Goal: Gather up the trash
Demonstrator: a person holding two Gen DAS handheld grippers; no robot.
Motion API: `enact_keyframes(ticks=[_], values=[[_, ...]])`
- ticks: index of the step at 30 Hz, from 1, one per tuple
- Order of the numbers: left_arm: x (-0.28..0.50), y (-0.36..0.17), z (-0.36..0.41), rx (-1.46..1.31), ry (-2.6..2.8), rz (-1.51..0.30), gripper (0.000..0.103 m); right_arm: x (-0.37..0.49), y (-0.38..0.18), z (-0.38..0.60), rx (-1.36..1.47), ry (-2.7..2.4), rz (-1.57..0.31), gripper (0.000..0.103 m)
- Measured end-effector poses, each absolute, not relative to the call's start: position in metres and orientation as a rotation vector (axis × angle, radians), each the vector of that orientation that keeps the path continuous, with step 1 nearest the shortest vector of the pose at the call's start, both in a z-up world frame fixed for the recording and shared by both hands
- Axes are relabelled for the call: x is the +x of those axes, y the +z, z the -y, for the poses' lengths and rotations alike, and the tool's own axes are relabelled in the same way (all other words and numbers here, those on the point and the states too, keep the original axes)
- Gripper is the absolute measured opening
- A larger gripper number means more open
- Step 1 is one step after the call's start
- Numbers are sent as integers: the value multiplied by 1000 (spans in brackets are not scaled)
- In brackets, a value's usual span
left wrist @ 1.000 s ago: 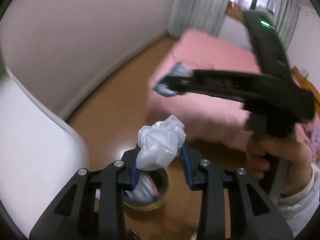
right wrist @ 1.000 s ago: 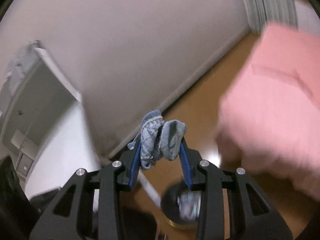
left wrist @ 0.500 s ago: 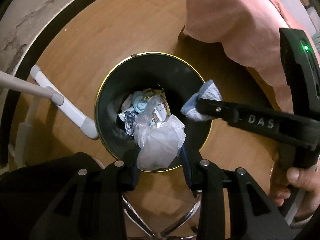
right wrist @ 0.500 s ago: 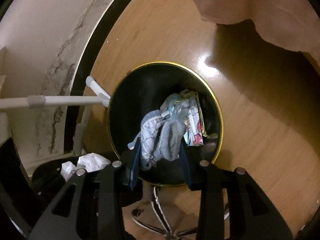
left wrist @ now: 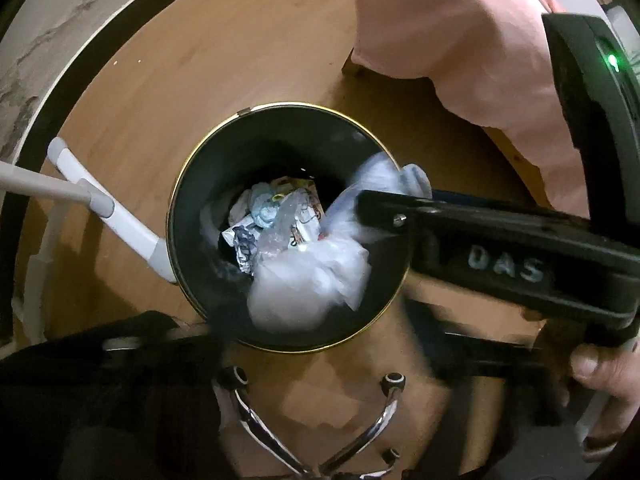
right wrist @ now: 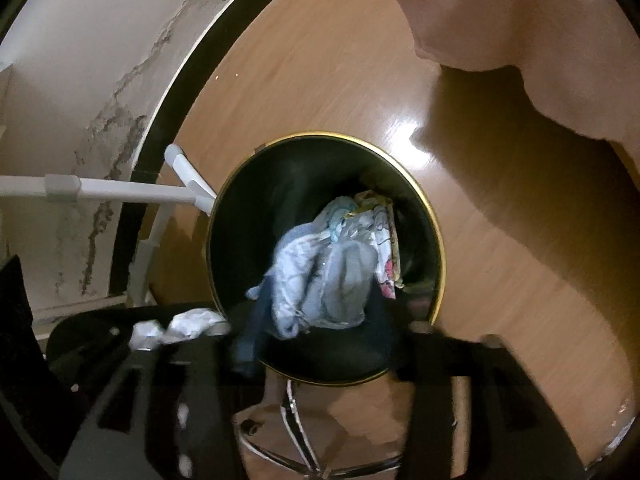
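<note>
A black trash bin with a gold rim (left wrist: 188, 184) (right wrist: 434, 224) stands on the wood floor and holds several wrappers. Both grippers hover above its mouth. My left gripper (left wrist: 308, 312) is blurred with motion, its jaws spreading, and the crumpled white plastic bag (left wrist: 308, 284) is between them over the bin. My right gripper (right wrist: 316, 320) is blurred too, its jaws wide apart, with the blue-grey rag (right wrist: 320, 280) between them over the bin. The right gripper also shows in the left wrist view (left wrist: 380, 204) with the rag (left wrist: 384, 176) at its tip.
A pink bed cover (left wrist: 460, 40) (right wrist: 520, 20) hangs at the right. A white metal frame (left wrist: 100, 204) (right wrist: 120, 190) stands left of the bin by the wall. A chair's chrome base (left wrist: 312, 432) and black seat (left wrist: 80, 380) lie below.
Both grippers swung down over the bin, then their jaws spread. The white bag and the blue-grey rag are coming loose over the bin's mouth.
</note>
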State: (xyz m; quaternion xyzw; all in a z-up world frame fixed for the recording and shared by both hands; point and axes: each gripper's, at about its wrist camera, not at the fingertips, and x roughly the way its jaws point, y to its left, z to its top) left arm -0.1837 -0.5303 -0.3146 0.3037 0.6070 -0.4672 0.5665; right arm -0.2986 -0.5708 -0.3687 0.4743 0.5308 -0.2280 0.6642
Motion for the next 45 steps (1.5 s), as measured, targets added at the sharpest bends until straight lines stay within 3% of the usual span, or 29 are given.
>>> enact_keyframes(ticks=[4, 7, 11, 14, 17, 21, 27, 33, 45], values=[[-195, -300, 531, 719, -1135, -1390, 96, -311, -340, 587, 1084, -553, -1150, 94], [-210, -269, 529, 718, -1155, -1331, 95, -325, -278, 605, 921, -732, -1132, 94], [-248, -167, 510, 692, -1327, -1060, 95, -339, -175, 606, 609, -1042, -1056, 94], [-257, -76, 475, 614, -1385, -809, 96, -347, -84, 586, 508, -1107, -810, 96], [-228, -3, 428, 471, -1290, -608, 96, -327, -4, 547, 403, -1069, -575, 96], [-146, 51, 349, 318, -972, -471, 96, -255, 45, 495, 283, -916, -467, 96], [-34, 61, 227, 225, -479, -469, 96, -118, 66, 392, 253, -502, -455, 96], [24, 38, 127, 139, -217, -542, 96, -29, 52, 281, 164, -278, -499, 96], [57, 14, 66, 39, -128, -569, 96, 15, 30, 207, 105, -197, -510, 96]])
